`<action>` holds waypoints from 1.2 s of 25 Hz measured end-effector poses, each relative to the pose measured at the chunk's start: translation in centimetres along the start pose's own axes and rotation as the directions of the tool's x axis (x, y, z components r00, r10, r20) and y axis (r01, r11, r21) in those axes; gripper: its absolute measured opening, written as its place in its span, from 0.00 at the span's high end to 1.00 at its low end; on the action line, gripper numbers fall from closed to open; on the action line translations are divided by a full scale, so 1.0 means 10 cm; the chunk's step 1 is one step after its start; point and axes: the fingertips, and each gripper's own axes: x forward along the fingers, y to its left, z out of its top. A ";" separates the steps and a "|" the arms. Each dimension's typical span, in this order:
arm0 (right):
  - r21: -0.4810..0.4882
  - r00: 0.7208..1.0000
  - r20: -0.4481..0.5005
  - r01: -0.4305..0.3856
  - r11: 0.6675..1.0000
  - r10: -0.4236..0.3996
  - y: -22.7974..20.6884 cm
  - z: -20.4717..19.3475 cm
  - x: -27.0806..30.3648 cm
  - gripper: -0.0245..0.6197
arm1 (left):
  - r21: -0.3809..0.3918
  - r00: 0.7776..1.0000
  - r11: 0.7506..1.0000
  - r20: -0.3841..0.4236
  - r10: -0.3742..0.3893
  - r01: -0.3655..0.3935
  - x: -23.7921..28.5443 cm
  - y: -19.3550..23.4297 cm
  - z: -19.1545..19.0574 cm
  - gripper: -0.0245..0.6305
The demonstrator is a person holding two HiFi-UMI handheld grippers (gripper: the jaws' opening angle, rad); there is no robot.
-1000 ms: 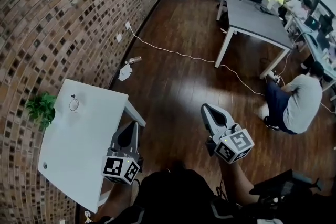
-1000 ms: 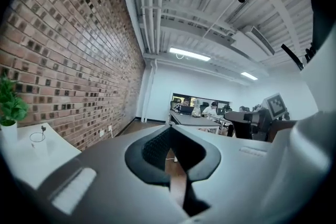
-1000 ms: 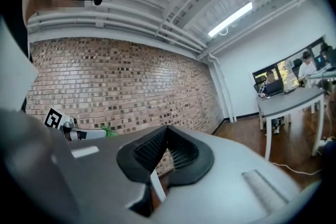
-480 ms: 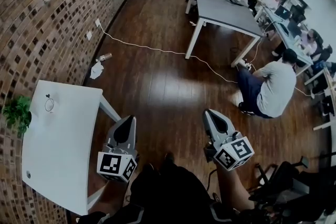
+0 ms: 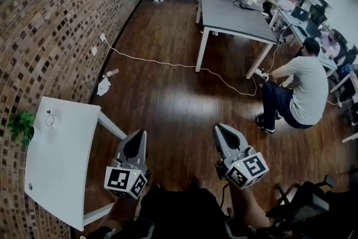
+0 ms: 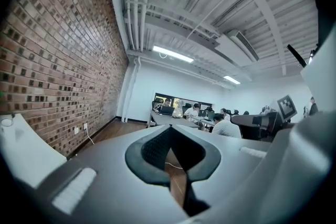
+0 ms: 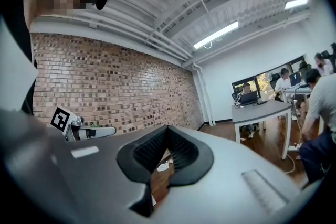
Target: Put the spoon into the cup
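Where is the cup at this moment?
In the head view the cup stands at the far left, on the far end of the white table, beside the green plant by the brick wall.

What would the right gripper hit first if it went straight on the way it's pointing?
Nothing close by. The right gripper points level above open wooden floor. The first thing in its line looks to be the brick wall, though depth is hard to judge.
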 end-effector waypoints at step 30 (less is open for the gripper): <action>0.025 0.999 0.025 -0.043 0.999 0.043 -0.55 0.23 -0.36 0.95 | 0.016 0.999 1.000 0.035 0.022 -0.023 0.19 -0.65 0.17 0.97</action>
